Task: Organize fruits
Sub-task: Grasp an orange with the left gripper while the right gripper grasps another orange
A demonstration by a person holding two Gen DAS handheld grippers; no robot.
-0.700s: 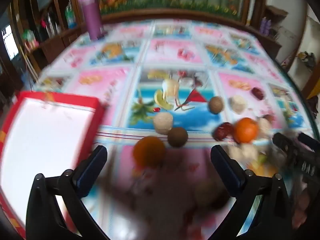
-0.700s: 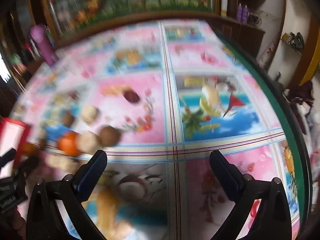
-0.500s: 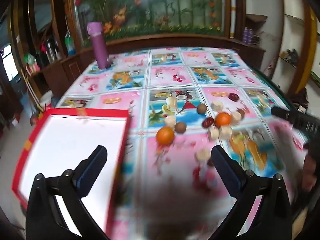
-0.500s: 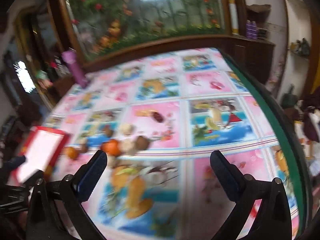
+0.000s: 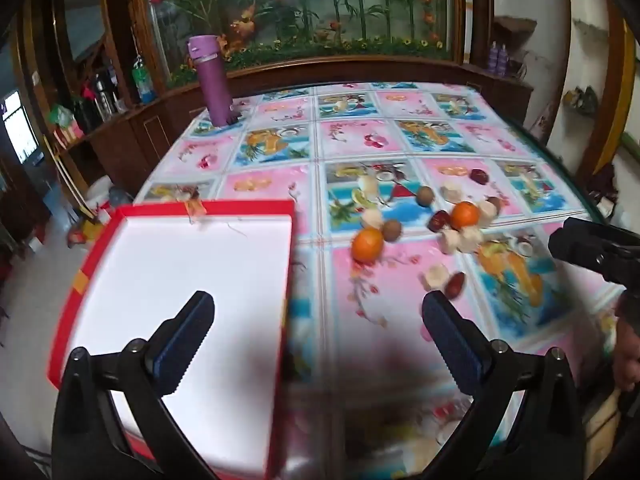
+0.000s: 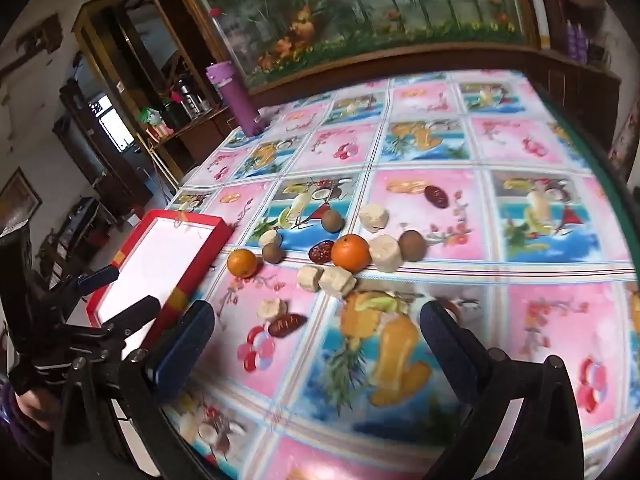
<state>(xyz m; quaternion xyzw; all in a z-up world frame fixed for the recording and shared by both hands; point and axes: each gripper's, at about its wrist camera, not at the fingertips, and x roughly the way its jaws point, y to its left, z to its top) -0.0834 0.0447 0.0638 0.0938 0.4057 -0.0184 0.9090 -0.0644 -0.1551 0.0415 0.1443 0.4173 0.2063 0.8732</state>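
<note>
A red-rimmed tray point(image 5: 120, 236) with a bare white floor lies at the left edge of a table point(image 5: 420, 328) spread with a glossy cloth printed in pink and blue fruit panels, as two hand-held grippers hang over the near side. The left gripper point(image 5: 318, 316) points down over the seam between tray and cloth, its blue-padded fingers point(image 5: 184, 336) spread wide with nothing between them; one finger sits over the tray's white floor, the other over the pink panel. At the table's far left corner stands a tall purple flask point(image 5: 212, 80), well apart from everything else, with a planted glass case point(image 5: 304, 4) behind it. To the right of the tray, loose on the cloth and none of it in the tray, lies the fruit: a small orange point(image 6: 241, 263) nearest the tray's corner, a brown round fruit point(image 6: 273, 254) just beside it, then a dark red date point(image 6: 321, 251) touching a larger orange point(image 6: 351, 253), with pale cut chunks point(image 6: 326, 279) just in front of them and another brown fruit point(image 6: 412, 245) to the right. A second date point(image 6: 286, 324) and a pale slice point(image 6: 272, 308) lie nearer the viewer, and a third date point(image 6: 436, 197) sits farther back. The right gripper point(image 6: 316, 316) hangs over the printed pineapple panel, near the closest date, its fingers point(image 6: 452, 344) likewise at full spread and empty. At the right wrist view's left edge, part of the person's hand point(image 6: 34, 404) shows beneath the left gripper's frame.
</note>
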